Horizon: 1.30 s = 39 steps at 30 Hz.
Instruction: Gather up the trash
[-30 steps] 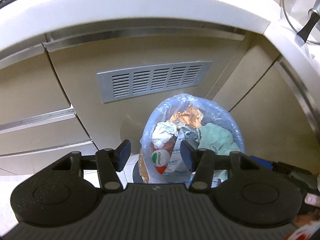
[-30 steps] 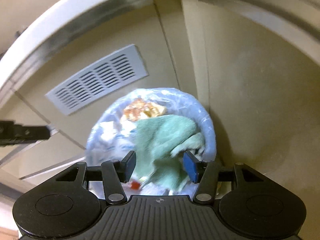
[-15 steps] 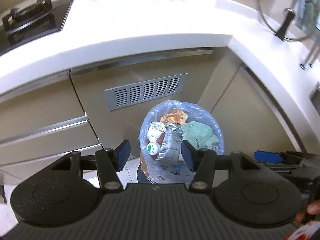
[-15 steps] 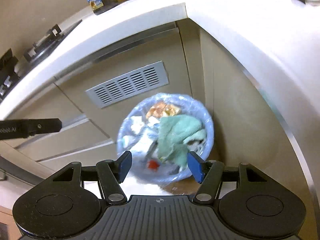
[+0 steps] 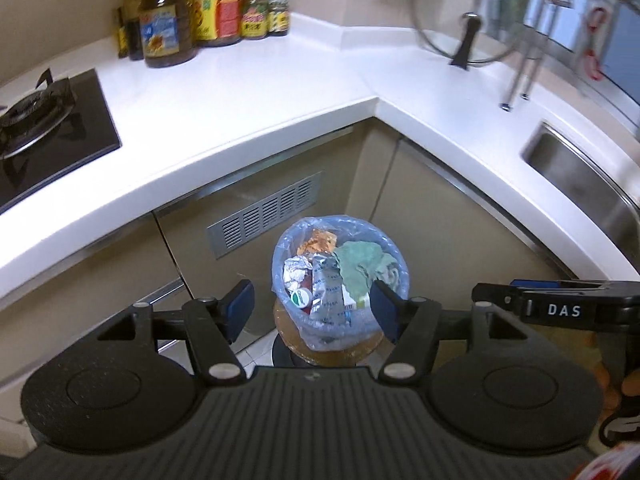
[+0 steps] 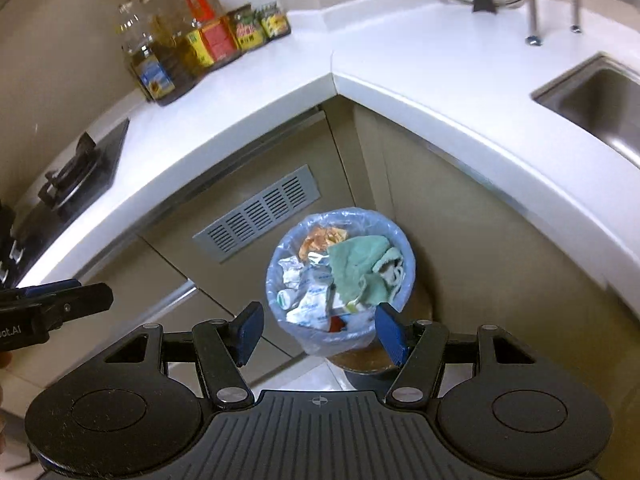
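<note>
Blue-tinted plastic film lined a small round trash bin (image 5: pixel 340 280) that stood on the floor in the inner corner of the cabinets, just below the white countertop (image 5: pixel 256 92) and beside a grey vent grille (image 5: pixel 264 214). We saw it filled nearly to its rim with crumpled foil wrappers (image 5: pixel 326 284), an orange wrapper (image 5: pixel 318 240), a small round cup (image 5: pixel 301 297) and a soft green cloth (image 5: pixel 358 262).

We judged the load light and loose: the foil would crush, the cloth would drape, and the thin liner would stretch or tear under a hard pull. The folded liner edge at the rim looked to us the best place to pinch, on two opposite sides.

We held both tools high above the bin, tilted downward. Our left gripper (image 5: pixel 312 308) had its blue pads (image 5: pixel 240 306) spread wide and held nothing. Our right gripper (image 6: pixel 318 330) was likewise spread and empty, level with the left and close beside it.
</note>
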Available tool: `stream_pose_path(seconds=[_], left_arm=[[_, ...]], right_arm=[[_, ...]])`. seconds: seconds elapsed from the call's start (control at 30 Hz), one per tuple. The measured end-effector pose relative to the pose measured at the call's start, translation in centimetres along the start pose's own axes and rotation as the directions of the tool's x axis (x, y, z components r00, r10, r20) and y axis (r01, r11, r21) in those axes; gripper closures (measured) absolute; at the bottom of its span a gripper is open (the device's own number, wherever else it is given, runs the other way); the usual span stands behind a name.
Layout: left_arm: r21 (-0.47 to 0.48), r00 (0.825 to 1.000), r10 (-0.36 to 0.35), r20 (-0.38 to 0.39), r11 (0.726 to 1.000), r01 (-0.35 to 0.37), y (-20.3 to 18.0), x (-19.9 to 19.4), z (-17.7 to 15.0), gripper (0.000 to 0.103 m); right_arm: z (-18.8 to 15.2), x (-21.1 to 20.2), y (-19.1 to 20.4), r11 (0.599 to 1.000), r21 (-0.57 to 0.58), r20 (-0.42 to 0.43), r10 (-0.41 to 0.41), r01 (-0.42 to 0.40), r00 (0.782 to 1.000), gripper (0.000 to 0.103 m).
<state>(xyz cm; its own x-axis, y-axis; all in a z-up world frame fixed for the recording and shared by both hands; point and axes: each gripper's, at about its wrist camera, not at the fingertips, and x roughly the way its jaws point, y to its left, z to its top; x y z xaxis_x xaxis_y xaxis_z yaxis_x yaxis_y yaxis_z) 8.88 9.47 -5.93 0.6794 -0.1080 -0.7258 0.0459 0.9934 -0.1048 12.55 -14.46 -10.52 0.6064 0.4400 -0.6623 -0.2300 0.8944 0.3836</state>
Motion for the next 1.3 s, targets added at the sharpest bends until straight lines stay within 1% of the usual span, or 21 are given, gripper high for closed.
stream_pose_path(seconds=[0.23,0.37,0.53,0.73,0.93,1.3], left_arm=[[0.073,0.998,-0.059,0.003,0.996,0.059,2.1,-5.0,-3.2,0.04],[0.099,0.996,-0.091,-0.002,0.991,0.091,2.5,-7.5,-4.6,0.039],[0.126,0.993,-0.12,0.01,0.985,0.118,2.2,-10.0,-5.8,0.037],[0.148,0.99,-0.142,0.012,0.979,0.139,1.5,-11.6,-6.6,0.035],[0.147,0.992,-0.128,0.003,0.981,0.126,0.4,-11.7,-6.9,0.035],[0.148,0.992,-0.127,0.001,0.981,0.126,-1.1,-11.4,-6.7,0.035]], right_arm=[[-5.1,-4.5,5.7,0.996,0.073,0.049,-0.051,0.047,0.997,0.041],[-7.0,-6.8,8.0,0.993,0.098,0.056,-0.067,0.061,0.996,0.041],[-8.4,-9.5,9.8,0.992,0.098,0.085,-0.093,0.085,0.992,0.041],[-9.4,-11.3,10.6,0.992,0.088,0.1,-0.099,0.09,0.99,0.041],[-10.0,-12.5,10.6,0.995,0.06,0.108,-0.09,0.084,0.99,0.041],[-9.7,-13.6,9.7,0.996,0.027,0.125,-0.088,0.085,0.988,0.041]])
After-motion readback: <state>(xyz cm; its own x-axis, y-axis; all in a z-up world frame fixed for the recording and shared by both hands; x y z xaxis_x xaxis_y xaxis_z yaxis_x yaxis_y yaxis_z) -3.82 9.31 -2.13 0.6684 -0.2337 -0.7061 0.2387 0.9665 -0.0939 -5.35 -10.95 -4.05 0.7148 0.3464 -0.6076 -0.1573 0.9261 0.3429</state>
